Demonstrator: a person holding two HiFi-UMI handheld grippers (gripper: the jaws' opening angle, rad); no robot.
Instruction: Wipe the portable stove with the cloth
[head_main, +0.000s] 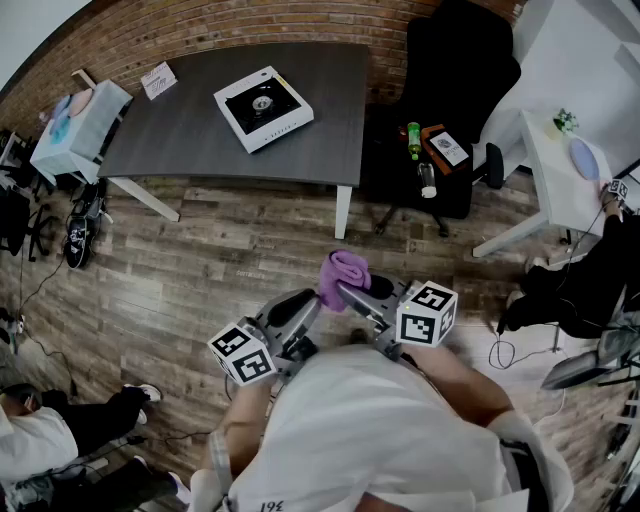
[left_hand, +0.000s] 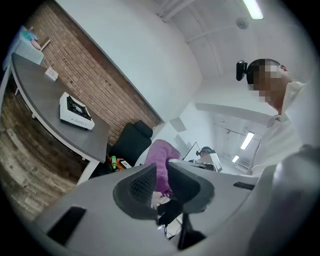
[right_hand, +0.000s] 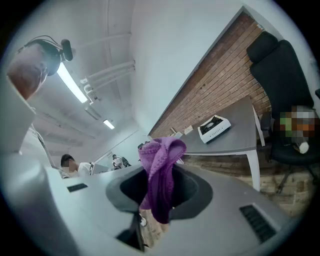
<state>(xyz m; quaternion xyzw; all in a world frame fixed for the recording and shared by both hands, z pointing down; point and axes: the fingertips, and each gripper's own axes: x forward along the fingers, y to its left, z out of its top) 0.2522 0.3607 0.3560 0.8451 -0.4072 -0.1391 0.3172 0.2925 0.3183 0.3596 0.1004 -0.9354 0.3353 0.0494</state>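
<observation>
The white portable stove (head_main: 263, 107) with a black burner top sits on the dark grey table (head_main: 330, 140), far ahead of me; it also shows small in the left gripper view (left_hand: 75, 111) and the right gripper view (right_hand: 214, 128). My right gripper (head_main: 345, 290) (right_hand: 160, 185) is shut on a purple cloth (head_main: 343, 272) (right_hand: 159, 165), which bunches above the jaws and hangs below them. My left gripper (head_main: 305, 302) (left_hand: 160, 172) is held close beside it, jaws drawn together to a narrow slit with nothing in them; the cloth (left_hand: 161, 157) shows just beyond. Both grippers are near my chest, over the wooden floor.
A black office chair (head_main: 450, 70) with a green bottle (head_main: 413, 138) and other items on its seat stands right of the table. A white table (head_main: 560, 180) is at the far right. A box (head_main: 78, 128) sits at the table's left end. People sit at the lower left and right.
</observation>
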